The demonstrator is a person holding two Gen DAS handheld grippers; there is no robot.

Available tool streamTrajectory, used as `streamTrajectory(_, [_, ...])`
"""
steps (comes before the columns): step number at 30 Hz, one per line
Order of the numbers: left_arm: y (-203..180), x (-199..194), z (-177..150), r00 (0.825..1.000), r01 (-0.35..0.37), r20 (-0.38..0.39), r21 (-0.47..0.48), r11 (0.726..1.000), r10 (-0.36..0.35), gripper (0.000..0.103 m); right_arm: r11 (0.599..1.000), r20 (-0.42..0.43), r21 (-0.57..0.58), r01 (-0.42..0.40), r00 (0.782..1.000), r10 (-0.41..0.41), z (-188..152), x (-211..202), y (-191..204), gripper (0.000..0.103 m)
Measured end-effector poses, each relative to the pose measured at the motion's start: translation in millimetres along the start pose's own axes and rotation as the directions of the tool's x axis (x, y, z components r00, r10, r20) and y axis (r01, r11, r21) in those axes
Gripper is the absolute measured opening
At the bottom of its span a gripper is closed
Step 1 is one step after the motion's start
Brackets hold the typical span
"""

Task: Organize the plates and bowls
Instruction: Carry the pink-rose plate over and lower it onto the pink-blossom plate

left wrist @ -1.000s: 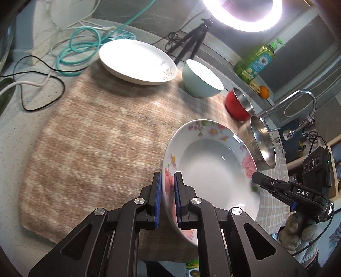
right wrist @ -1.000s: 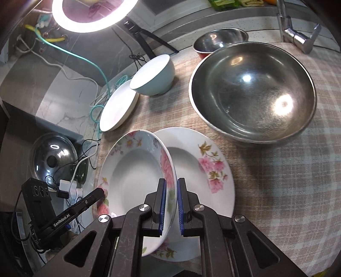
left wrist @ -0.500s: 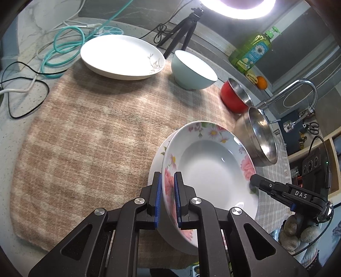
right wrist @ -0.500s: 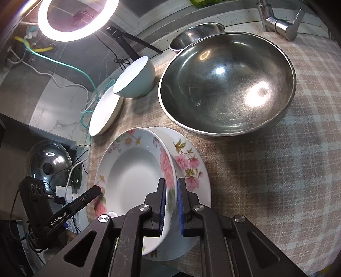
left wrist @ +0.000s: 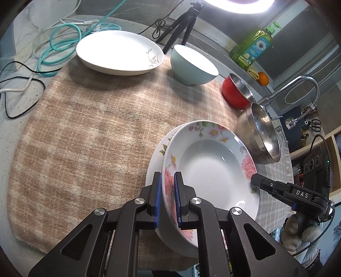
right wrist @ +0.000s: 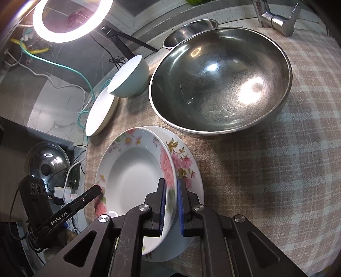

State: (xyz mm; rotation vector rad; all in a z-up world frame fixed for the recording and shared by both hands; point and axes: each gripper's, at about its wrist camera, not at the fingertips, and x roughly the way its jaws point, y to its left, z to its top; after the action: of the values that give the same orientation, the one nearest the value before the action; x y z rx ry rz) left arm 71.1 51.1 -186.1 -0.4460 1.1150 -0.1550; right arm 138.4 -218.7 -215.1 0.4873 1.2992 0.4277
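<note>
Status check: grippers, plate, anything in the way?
Left gripper and right gripper both clamped on floral deep plate. Plate over second floral plate. Steel mixing bowl close beside.

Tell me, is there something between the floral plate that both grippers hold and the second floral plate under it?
Nothing visible stands between them. The held floral plate sits just above the lower floral plate, slightly offset. The left gripper and right gripper clamp opposite rims. The steel bowl lies beside, apart.

Ring light (right wrist: pixel 66 20) overhead blazed, overexposed; glare spots on steel bowl (right wrist: pixel 221 85); soft shadows; fisheye edges bent, vignetted dark.
</note>
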Motion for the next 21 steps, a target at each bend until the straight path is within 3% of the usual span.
streamTrajectory(21, [0.8, 7.0, -1.4, 1.000, -0.003, -0.018, 0.008, 1.000, 0.003, 0.009, 1.000, -0.021, 0.014, 0.011, 1.000, -0.010, -0.4, 5.8, -3.8, 0.009])
